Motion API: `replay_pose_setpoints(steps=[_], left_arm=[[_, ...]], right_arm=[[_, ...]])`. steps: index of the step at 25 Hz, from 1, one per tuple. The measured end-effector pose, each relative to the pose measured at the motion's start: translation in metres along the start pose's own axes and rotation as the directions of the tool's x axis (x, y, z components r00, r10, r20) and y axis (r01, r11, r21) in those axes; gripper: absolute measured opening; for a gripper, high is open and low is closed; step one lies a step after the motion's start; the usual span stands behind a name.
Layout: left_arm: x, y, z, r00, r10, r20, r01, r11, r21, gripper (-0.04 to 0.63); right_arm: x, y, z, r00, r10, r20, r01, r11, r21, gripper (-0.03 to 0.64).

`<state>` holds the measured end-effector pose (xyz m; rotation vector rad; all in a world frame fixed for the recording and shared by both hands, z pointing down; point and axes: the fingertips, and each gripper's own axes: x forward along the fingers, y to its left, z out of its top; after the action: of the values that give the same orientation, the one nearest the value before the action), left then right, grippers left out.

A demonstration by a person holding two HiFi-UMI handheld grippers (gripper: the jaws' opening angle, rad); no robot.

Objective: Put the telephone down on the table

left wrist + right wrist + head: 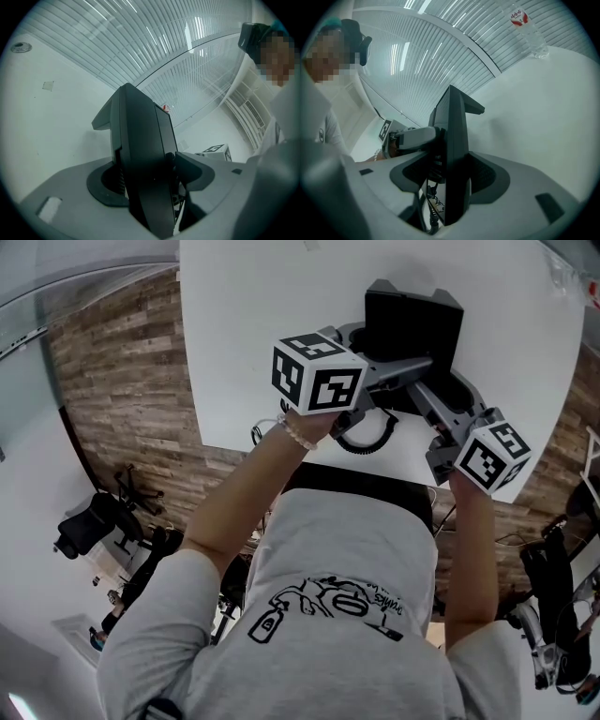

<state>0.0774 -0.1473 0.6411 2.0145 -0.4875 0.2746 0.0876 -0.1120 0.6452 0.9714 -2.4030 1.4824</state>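
White table (234, 334); wood-plank floor (122, 381); black office chair (86, 521) at left.

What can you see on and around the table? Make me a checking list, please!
Surface: white table, mostly bare.
Job's things: black telephone, held on its edge; cannot tell if it touches the table.
Clutter: one water bottle standing on the table.
Grippers: left hand-held gripper and right hand-held gripper both clamp the telephone, one from each side.
Cables: curly cord loops from the telephone, near the table's edge.
Surroundings: wooden floor, black office chair.
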Motion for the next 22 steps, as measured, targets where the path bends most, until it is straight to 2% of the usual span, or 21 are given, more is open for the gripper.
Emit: replay_pose_setpoints(steps=[9,16,22], left_arm=[[0.004,0.006,-0.008,1.000,0.006,-0.007,-0.007,1.000,-0.023,0.308],[0.008,0.005,-0.012,1.000,0.016,-0.010,-0.016,1.000,0.009,0.308],[0.011,0.006,-0.016,1.000,0.014,-0.017,-0.014,1.000,0.003,0.310]], right_arm=[[0.001,-0.007,-0.008,1.000,0.000,-0.011,0.000,1.000,0.010,0.224],[0.001,-0.011,-0.012,1.000,-0.007,-0.016,0.007,1.000,0.008,0.225],[0.001,-0.014,-0.015,0.999,-0.021,-0.029,0.021,1.000,-0.001,0.229]])
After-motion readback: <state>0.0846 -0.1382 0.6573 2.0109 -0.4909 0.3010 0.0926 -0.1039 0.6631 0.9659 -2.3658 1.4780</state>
